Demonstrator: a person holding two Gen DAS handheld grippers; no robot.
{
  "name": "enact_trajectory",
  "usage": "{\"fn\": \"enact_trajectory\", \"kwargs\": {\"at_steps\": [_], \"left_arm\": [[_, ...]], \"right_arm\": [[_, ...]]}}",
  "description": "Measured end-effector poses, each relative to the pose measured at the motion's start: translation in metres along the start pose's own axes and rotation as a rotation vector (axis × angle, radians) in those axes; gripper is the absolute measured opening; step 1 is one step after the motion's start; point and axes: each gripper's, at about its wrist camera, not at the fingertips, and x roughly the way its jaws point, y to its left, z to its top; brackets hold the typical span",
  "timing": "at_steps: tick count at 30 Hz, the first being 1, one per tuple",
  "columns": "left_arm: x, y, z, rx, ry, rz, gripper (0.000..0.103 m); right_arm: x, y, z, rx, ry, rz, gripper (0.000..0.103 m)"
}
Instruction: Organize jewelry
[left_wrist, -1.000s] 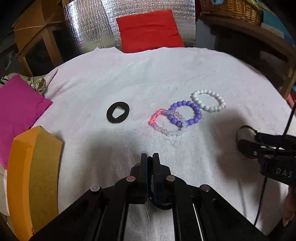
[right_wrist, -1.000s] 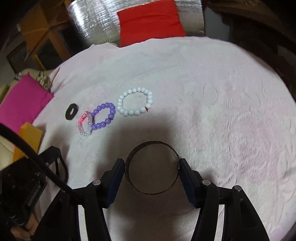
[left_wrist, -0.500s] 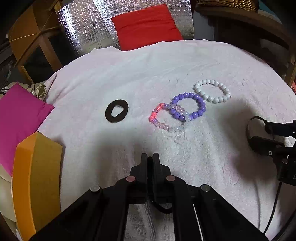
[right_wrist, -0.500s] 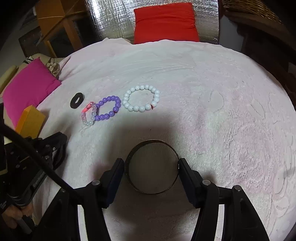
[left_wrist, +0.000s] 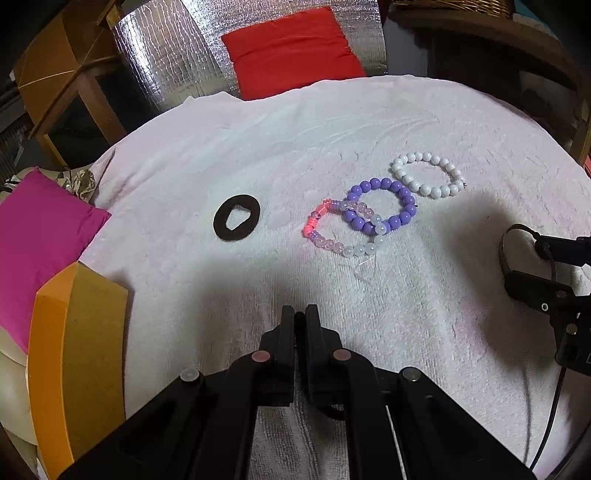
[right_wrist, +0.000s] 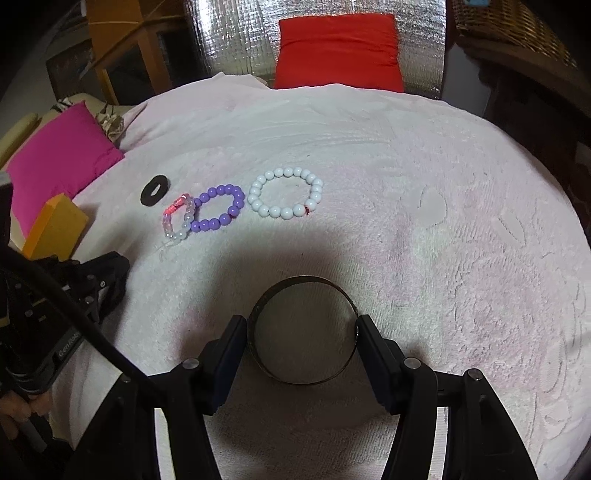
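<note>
On the white towel lie a black fabric ring, a pink and clear bead bracelet overlapping a purple bead bracelet, and a white bead bracelet. They also show in the right wrist view: black ring, pink bracelet, purple bracelet, white bracelet. My left gripper is shut and empty, near the front of the towel. My right gripper is shut on a dark metal bangle, held just above the towel in front of the white bracelet.
A pink cushion and an orange block sit at the left edge. A red cushion leans on silver foil at the back. A wicker basket stands back right. The towel spreads wide to the right.
Both grippers have drawn back a little toward me and turned slightly; the bracelets sit farther off in both views. The right gripper still holds the bangle. Nothing on the towel moved.
</note>
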Motion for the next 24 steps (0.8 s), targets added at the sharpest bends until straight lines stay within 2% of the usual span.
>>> {"fn": "enact_trajectory", "kwargs": {"at_steps": [3,9,10,11,13,14,15,19,24], "left_arm": [[0.002,0.0,-0.001,0.011,0.003,-0.003,0.006],[0.004,-0.002,-0.003,0.034,0.004,0.008,0.02],[0.005,-0.002,-0.003,0.037,0.005,0.013,0.026],[0.005,-0.001,-0.003,0.04,0.006,0.02,0.036],[0.003,0.005,-0.003,0.046,0.009,0.014,0.066],[0.003,0.009,-0.003,0.043,0.009,0.003,0.069],[0.002,0.015,-0.004,0.034,0.014,-0.026,0.072],[0.0,0.036,-0.012,-0.008,0.037,-0.154,0.072],[-0.009,0.035,-0.02,0.025,0.032,-0.213,0.072]], "right_arm": [[0.0,0.002,-0.002,-0.026,-0.002,-0.008,0.065],[-0.002,0.001,-0.005,-0.057,-0.012,-0.006,0.065],[-0.002,0.0,-0.005,-0.059,-0.013,-0.004,0.065],[-0.002,0.0,-0.005,-0.06,-0.013,-0.003,0.065],[-0.002,-0.001,-0.006,-0.06,-0.013,0.0,0.065],[-0.003,-0.002,-0.006,-0.06,-0.012,0.002,0.065],[-0.003,-0.002,-0.006,-0.059,-0.011,0.002,0.065],[-0.004,-0.002,-0.007,-0.057,-0.005,0.004,0.065],[-0.004,-0.003,-0.006,-0.05,0.006,0.004,0.065]]}}
